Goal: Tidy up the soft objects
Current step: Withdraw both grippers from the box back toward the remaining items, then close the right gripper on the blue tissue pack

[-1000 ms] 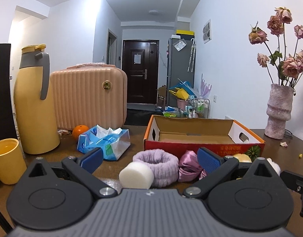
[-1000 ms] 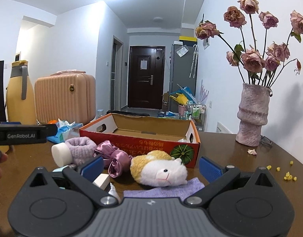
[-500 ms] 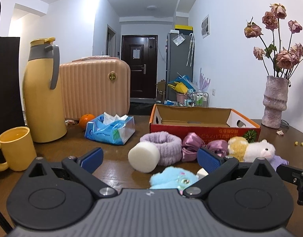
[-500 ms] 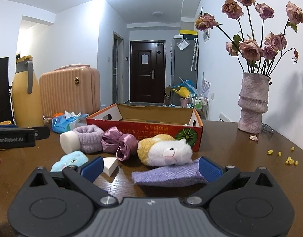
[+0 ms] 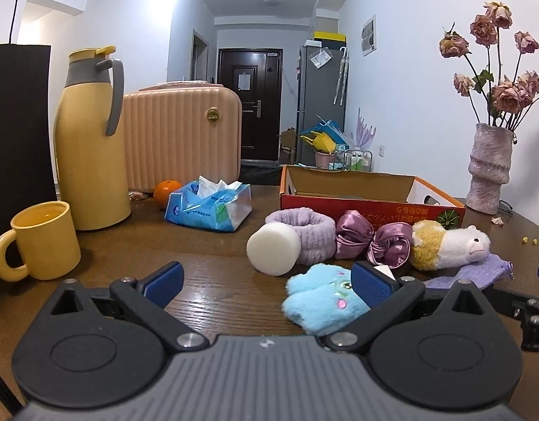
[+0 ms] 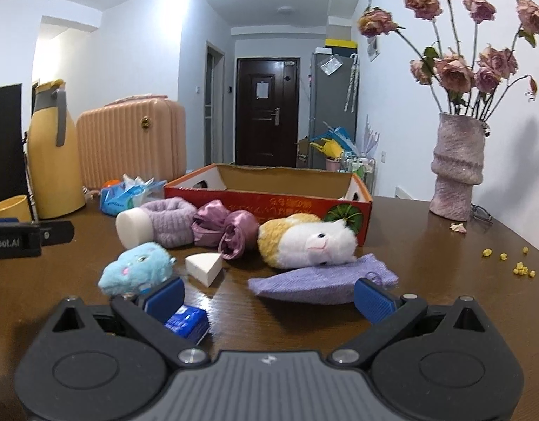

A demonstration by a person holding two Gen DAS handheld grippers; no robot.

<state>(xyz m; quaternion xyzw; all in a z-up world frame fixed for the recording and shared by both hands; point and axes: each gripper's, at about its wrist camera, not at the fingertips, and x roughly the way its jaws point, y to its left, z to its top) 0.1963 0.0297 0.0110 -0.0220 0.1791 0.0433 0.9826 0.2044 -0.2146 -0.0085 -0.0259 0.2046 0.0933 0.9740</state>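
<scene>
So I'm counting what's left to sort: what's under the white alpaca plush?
The alpaca plush has its head resting on the lavender knit cloth, which lies flat on the table. Anything beneath the cloth is hidden.

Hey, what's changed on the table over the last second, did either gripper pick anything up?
No pickup. Both grippers pulled back from the pile: the left gripper and right gripper remain open, and the blue plush and white wedge sponge came into view. The soft items, cardboard box and vase stayed put.
</scene>
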